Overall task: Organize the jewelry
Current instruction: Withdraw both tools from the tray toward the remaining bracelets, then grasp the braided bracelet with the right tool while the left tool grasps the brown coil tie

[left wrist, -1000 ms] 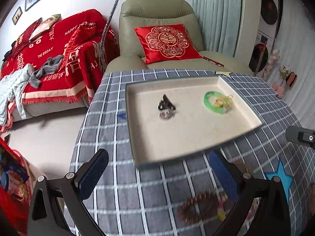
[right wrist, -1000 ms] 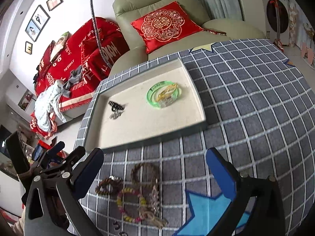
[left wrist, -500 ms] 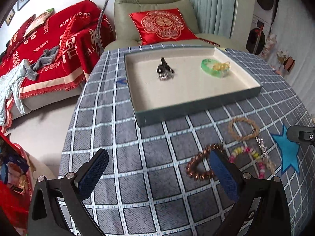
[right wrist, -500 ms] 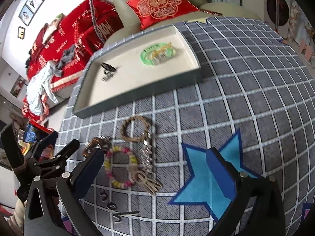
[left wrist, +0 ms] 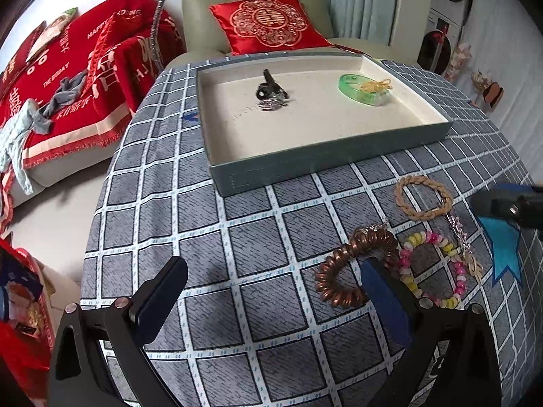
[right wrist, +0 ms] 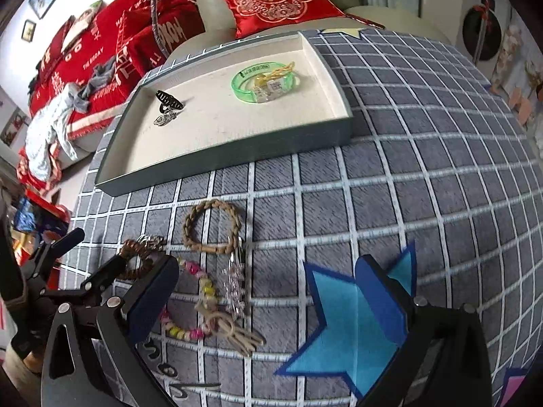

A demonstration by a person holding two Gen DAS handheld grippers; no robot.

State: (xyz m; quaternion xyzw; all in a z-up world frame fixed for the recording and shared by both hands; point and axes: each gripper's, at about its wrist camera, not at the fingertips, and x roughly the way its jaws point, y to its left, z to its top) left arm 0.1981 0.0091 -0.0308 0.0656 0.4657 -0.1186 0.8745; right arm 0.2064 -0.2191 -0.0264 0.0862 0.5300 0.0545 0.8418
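A grey-walled tray (left wrist: 305, 166) (right wrist: 237, 151) holds a black hair clip (left wrist: 269, 88) (right wrist: 168, 100) and a green bangle (left wrist: 363, 89) (right wrist: 263, 83). On the checked cloth in front lie a brown spiral hair tie (left wrist: 353, 268) (right wrist: 135, 254), a braided tan bracelet (left wrist: 422, 196) (right wrist: 210, 224), a pink-and-yellow bead bracelet (left wrist: 431, 268) (right wrist: 190, 305) and a silver chain (right wrist: 236, 285). My left gripper (left wrist: 271, 302) is open and empty, its right finger beside the spiral tie. My right gripper (right wrist: 268, 298) is open and empty, over the beads and chain.
The round table has a grey checked cloth (left wrist: 190, 224) with blue star patches (right wrist: 353, 318). Small dark hooks (right wrist: 163, 369) lie near the front edge. A green armchair with a red cushion (left wrist: 268, 23) and a red-covered sofa (left wrist: 68, 68) stand behind.
Both grippers have pulled back from the tray and dropped lower toward the loose jewelry on the cloth. Both stay open and empty.
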